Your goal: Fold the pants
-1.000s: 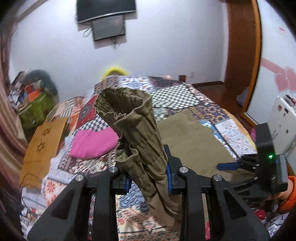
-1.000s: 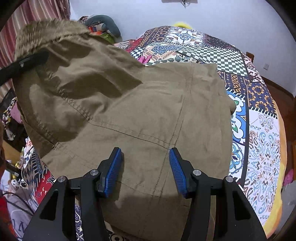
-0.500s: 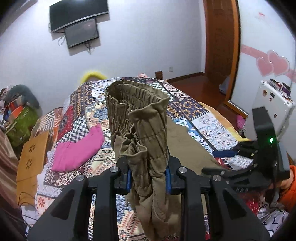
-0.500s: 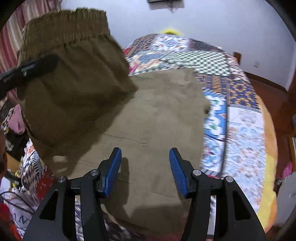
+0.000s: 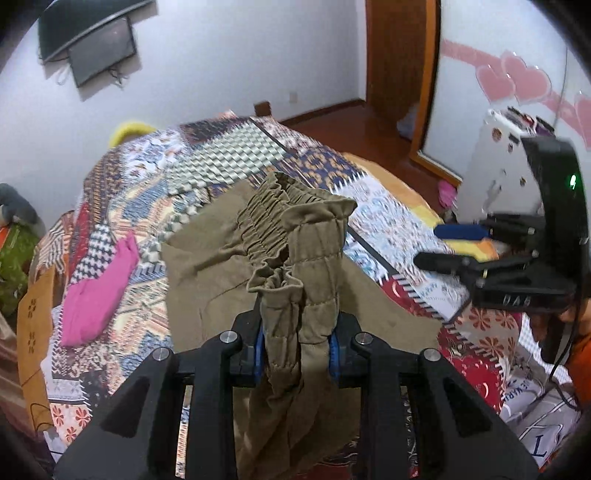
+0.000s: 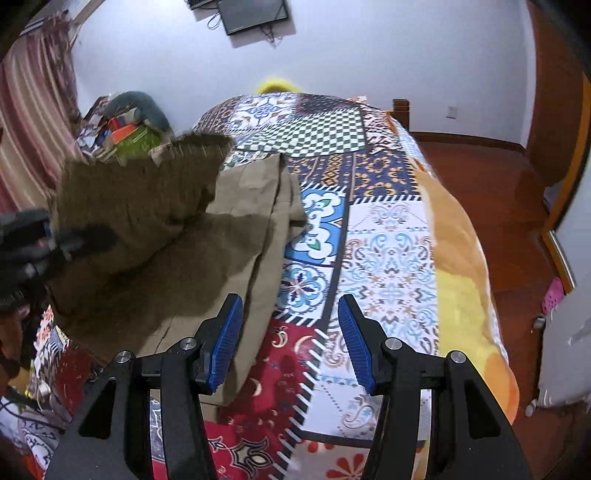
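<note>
Patchwork bedding covers the bed [image 6: 388,258], on which the olive pants [image 5: 207,266] are spread. Their elastic waistband [image 5: 288,229] is clenched in the left hand-held gripper [image 5: 295,347] and held raised over the lower fabric, so one fold seems underway, not yet laid flat. The right hand-held gripper [image 6: 291,343] is seen released, empty, beside the pants' edge. Flattening and probably further folds are judged outstanding.

White walls [image 6: 369,48], wall-mounted TV [image 6: 255,14] far, patchwork-quilt bed [image 6: 388,251], wooden floor [image 6: 517,221] right, striped curtain [image 6: 26,122] left.
</note>
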